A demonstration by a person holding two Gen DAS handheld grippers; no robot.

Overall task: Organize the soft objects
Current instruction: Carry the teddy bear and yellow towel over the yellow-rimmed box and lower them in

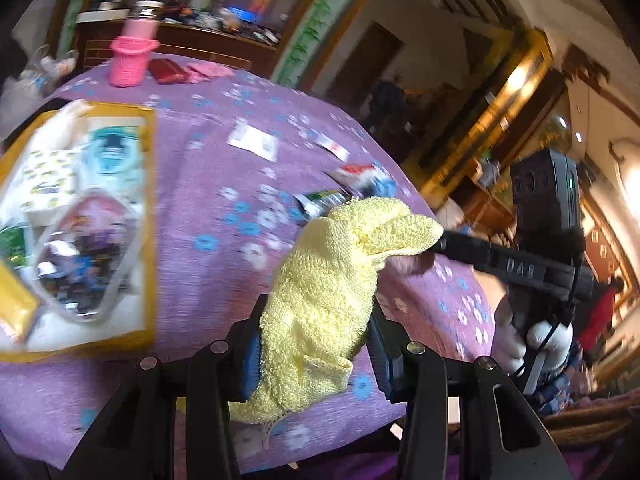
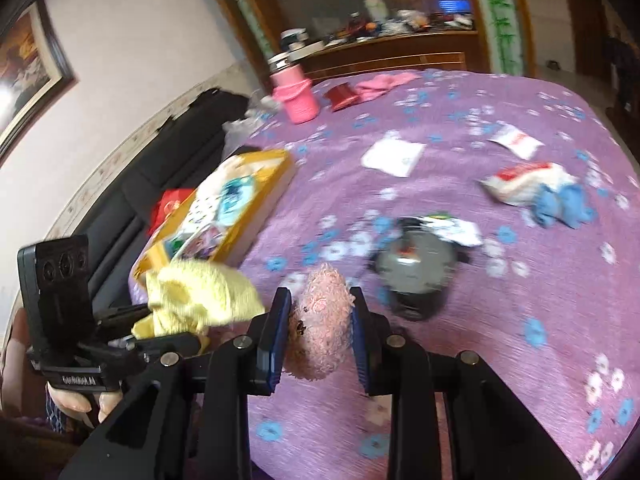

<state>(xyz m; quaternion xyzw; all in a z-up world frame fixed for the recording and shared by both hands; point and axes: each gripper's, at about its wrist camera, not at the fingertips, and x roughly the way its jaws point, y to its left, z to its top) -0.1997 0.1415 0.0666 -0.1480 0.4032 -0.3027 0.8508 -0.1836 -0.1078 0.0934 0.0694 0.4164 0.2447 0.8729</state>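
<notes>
Your left wrist camera looks forward and downward along its fingers across the purple flowered bedspread, close above the near edge, facing the far edge and the wooden cabinet beyond. Your right wrist camera faces the same way from just beside it. Both views share the yellow box at the left edge, the pink bottle near the far edge, and each other's rig.
</notes>
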